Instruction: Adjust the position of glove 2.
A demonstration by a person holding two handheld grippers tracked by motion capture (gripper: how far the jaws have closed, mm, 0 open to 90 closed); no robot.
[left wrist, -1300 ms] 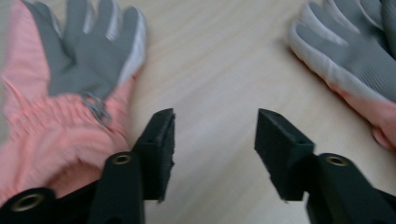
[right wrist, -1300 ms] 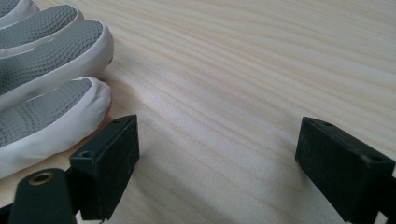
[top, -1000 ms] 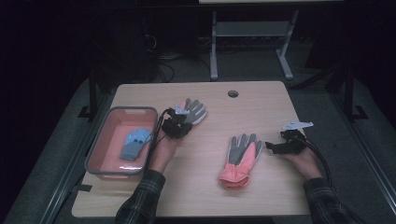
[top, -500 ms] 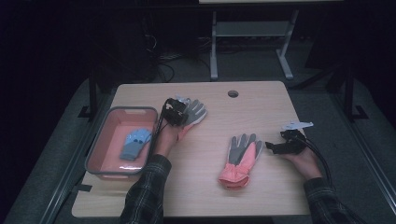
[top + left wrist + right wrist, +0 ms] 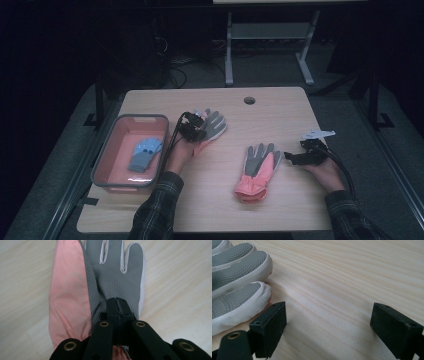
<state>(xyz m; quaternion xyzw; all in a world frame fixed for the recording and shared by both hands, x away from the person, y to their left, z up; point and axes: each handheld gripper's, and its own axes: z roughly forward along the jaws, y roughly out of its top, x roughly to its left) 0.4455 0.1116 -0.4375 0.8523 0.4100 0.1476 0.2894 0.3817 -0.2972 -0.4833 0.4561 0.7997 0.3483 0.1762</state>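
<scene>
1. The left gripper point(image 5: 117, 307) has its black jaws pressed together on the palm of a pink fabric glove with a grey textured palm point(image 5: 110, 277), near the pink plastic basket point(image 5: 116, 131) on the pale wooden table point(image 5: 280, 200).
2. The right gripper point(image 5: 328, 325) rests with its jaws wide apart, holding nothing, just beside the fingertips of a second pink and grey glove point(image 5: 257, 170).
3. A blue glove point(image 5: 144, 154) lies in the basket.
</scene>
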